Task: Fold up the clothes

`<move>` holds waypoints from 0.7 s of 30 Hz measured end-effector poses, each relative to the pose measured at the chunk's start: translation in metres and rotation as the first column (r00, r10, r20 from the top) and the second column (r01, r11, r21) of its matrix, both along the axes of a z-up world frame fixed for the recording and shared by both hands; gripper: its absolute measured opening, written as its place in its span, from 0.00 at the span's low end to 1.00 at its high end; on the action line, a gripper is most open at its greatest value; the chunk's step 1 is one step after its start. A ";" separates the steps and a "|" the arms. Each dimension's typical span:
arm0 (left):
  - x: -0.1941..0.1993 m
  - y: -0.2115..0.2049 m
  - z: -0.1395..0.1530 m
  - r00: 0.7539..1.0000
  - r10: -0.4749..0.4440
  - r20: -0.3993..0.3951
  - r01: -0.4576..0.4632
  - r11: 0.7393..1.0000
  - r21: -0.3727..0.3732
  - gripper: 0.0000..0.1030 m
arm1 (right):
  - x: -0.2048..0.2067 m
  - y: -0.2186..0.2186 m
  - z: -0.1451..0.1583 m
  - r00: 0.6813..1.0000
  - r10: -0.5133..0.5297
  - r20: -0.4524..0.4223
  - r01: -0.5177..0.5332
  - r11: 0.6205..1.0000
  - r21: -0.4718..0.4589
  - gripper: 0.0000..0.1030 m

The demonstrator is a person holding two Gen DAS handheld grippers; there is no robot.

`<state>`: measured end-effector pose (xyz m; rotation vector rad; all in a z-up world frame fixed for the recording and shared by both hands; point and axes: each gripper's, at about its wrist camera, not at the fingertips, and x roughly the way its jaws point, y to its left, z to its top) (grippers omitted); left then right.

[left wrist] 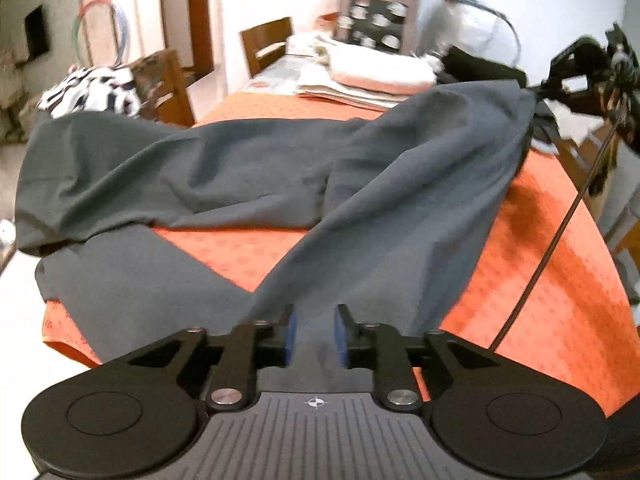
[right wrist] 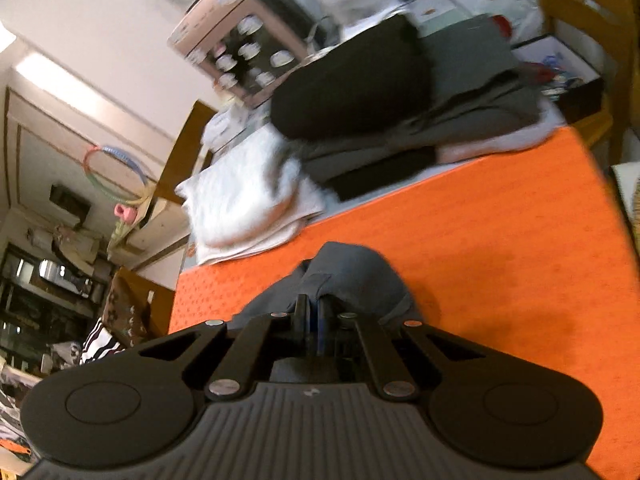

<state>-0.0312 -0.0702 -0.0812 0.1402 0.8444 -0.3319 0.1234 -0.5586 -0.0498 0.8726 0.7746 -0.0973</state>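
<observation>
A dark grey garment (left wrist: 248, 168) lies spread and rumpled across the orange tablecloth (left wrist: 552, 248). My left gripper (left wrist: 316, 332) has a bunched edge of the garment between its blue pads, with a gap still showing between them. My right gripper (right wrist: 314, 320) is shut on another corner of the grey garment (right wrist: 352, 276) and holds it just above the orange tablecloth (right wrist: 480, 240). The right gripper also shows in the left wrist view (left wrist: 540, 90) at the far right, lifting that corner so the cloth stretches between both grippers.
Folded white towels (left wrist: 376, 68) and dark folded clothes (right wrist: 360, 88) are stacked at the table's far end, beside a printed box (right wrist: 236, 44). Wooden chairs (left wrist: 268, 44) stand on the left, one with a striped garment (left wrist: 92, 92). A black cable (left wrist: 560, 236) hangs at right.
</observation>
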 end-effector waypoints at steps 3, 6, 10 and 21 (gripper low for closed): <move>-0.012 -0.029 -0.002 0.997 -0.074 0.015 0.073 0.997 0.036 0.39 | -0.016 -0.028 -0.014 0.998 -0.024 -0.050 0.024 1.000 0.011 0.04; -0.013 -0.049 -0.007 0.993 -0.121 0.012 0.120 0.990 0.067 0.39 | -0.025 -0.043 -0.031 0.994 -0.035 -0.102 0.036 0.999 0.013 0.04; 0.003 -0.062 -0.021 0.983 -0.183 0.001 0.182 0.977 0.115 0.43 | -0.022 -0.038 -0.050 0.988 -0.003 -0.151 -0.005 0.999 -0.054 0.04; 0.056 -0.056 -0.061 0.918 -0.380 -0.109 0.393 0.907 0.150 0.47 | -0.009 -0.009 -0.065 0.978 -0.029 -0.207 -0.005 0.987 -0.161 0.05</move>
